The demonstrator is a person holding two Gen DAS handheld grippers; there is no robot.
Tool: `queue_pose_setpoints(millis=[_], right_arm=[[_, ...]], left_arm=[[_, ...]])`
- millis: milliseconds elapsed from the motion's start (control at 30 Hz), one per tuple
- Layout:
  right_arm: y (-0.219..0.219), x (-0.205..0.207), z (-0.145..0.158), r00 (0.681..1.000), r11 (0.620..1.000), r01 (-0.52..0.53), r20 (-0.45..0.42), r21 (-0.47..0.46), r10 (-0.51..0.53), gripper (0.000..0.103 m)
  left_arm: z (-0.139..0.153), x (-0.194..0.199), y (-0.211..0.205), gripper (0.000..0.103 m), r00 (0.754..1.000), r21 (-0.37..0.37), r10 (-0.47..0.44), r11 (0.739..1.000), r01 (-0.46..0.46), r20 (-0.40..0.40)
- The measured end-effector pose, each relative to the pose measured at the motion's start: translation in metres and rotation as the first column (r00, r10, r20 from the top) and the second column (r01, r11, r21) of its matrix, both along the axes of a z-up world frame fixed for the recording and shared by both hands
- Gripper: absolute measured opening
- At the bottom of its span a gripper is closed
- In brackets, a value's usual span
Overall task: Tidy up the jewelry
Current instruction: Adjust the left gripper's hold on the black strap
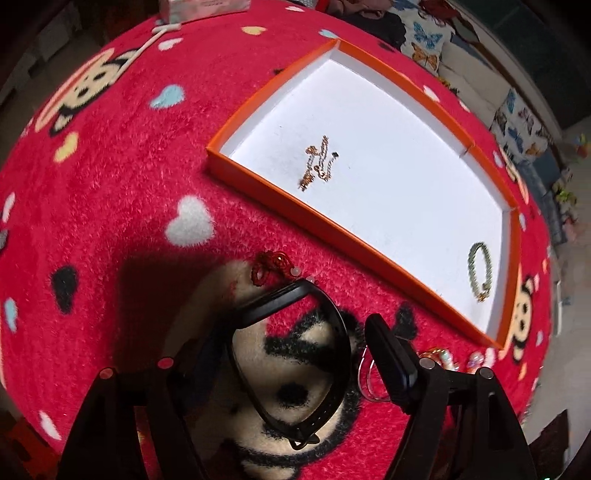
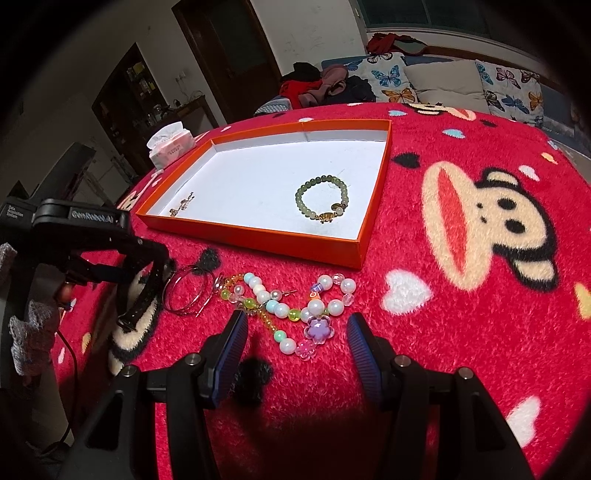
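An orange tray [image 1: 314, 206] [image 2: 258, 236] with a white floor lies on the red blanket. In it lie a gold chain [image 1: 318, 162] [image 2: 182, 204] and a green bead bracelet [image 1: 480, 271] [image 2: 322, 201]. My left gripper [image 1: 325, 332] has its fingers around a black band [image 1: 295, 369] [image 2: 144, 295]; whether they grip it I cannot tell. A red bead string [image 1: 269, 266] lies just beyond it. Silver hoops [image 1: 369, 376] [image 2: 188, 293] lie beside it. My right gripper [image 2: 295, 343] is open, low over a pearl and coloured bead strand [image 2: 295, 306] with a purple flower.
A pink tissue pack [image 2: 171, 147] [image 1: 203, 9] stands at the blanket's far corner. Butterfly cushions [image 2: 443, 85] and clothes lie on a sofa behind. The blanket [image 2: 461, 314] is thick pile with monkey faces and hearts.
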State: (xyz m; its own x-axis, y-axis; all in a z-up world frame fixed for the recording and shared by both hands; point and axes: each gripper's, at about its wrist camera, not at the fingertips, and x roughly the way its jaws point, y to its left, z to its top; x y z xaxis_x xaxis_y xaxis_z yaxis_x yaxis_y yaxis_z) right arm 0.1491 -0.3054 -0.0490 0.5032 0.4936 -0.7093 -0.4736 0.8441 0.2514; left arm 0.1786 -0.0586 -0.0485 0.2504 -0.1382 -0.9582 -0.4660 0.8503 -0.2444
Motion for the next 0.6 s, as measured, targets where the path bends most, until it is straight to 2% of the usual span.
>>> queue_pose_setpoints(millis=[167, 333, 433, 600], right_arm=[[0.000, 0.000, 0.000, 1.000, 1.000, 0.011, 0.001, -0.010, -0.011, 0.062], [0.002, -0.001, 0.001, 1.000, 1.000, 0.015, 0.003, -0.019, -0.015, 0.062], [0.002, -0.002, 0.002, 1.000, 0.999, 0.018, 0.007, -0.026, -0.018, 0.062], [0.000, -0.005, 0.005, 1.000, 0.999, 0.025, 0.017, -0.027, -0.025, 0.062]], left_arm=[[0.000, -0.003, 0.001, 0.077, 1.000, 0.003, -0.003, 1.000, 0.003, 0.023], [0.006, -0.017, 0.006, 0.062, 0.999, 0.043, -0.023, 0.999, 0.021, 0.037], [0.008, -0.023, 0.012, 0.055, 0.998, 0.022, -0.021, 1.000, 0.020, 0.051], [0.014, -0.033, 0.019, 0.052, 0.996, 0.006, -0.047, 0.999, 0.047, 0.071]])
